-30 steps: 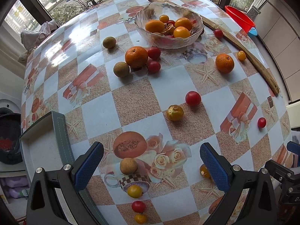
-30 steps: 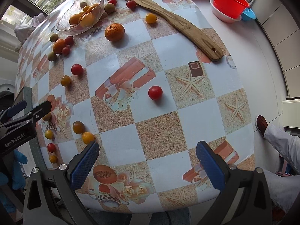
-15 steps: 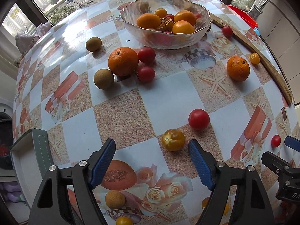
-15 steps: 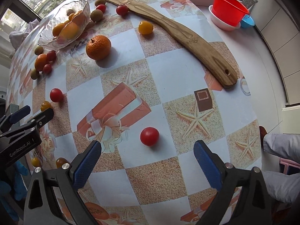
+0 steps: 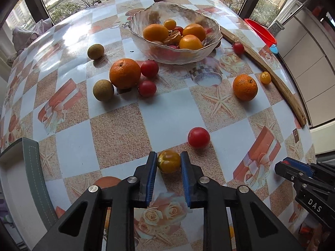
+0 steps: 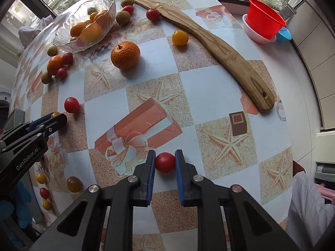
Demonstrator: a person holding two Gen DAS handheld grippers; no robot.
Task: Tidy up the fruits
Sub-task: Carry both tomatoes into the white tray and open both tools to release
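Both jaw pairs just closed: left gripper [image 5: 168,163] clamped on yellow-brown tomato [image 5: 168,160], nearer glass bowl [image 5: 175,41]; right gripper [image 6: 165,161] clamped on red tomato [image 6: 165,162], farther from bowl, both on table [image 5: 117,129].

Legible text, two items only.

Right wrist view: white lettering "GenRobot.AI" on the black body of the left gripper [image 6: 55,120], at the left edge.

Left wrist view: white letters "DAS" on the black body of the right gripper [image 5: 281,166], at the right edge. Further characters cut off; cannot tell.
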